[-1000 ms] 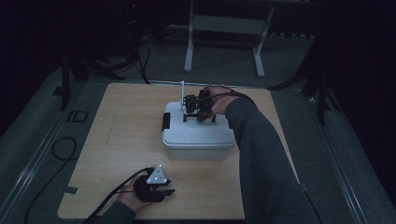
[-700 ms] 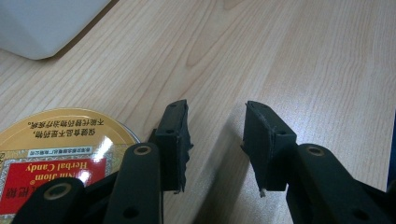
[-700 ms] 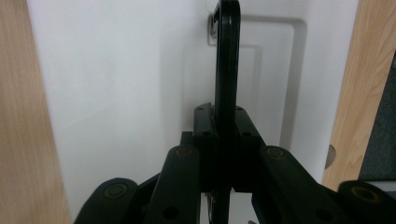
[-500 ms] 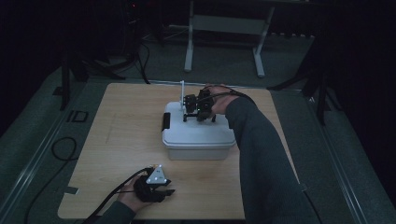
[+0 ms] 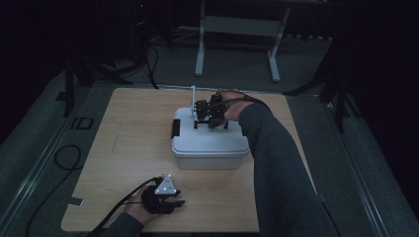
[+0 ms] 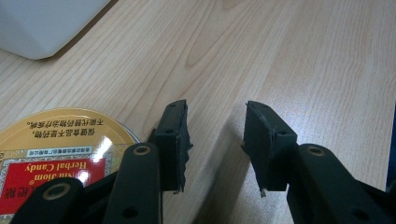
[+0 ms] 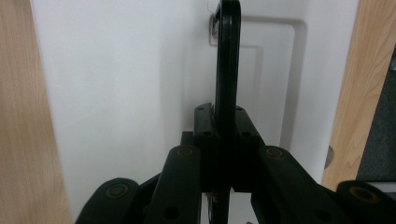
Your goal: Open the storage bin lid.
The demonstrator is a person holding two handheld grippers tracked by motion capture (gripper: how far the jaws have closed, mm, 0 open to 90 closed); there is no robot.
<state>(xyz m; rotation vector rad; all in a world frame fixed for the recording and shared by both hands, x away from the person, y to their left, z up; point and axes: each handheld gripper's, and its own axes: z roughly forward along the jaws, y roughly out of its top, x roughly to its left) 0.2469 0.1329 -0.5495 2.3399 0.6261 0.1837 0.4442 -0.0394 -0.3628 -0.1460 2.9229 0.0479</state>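
From the high view, we find the white lidded box (image 5: 210, 143) at the centre of the wooden table (image 5: 128, 148), its lid down and its long axis running from nine to three o'clock. The right gripper (image 5: 211, 114) stands over the box's twelve o'clock edge; the left gripper (image 5: 163, 197) rests near the table's six o'clock edge.

In the left gripper view, we see the jaws parted over bare wood and clasping nothing, with a gold candy tin (image 6: 56, 149) at eight o'clock.

In the right gripper view, we see the jaws clamped on the box's black handle (image 7: 227, 60), raised on edge and pointing to twelve o'clock. We judge the handle secured, and lifting or opening yet to come.
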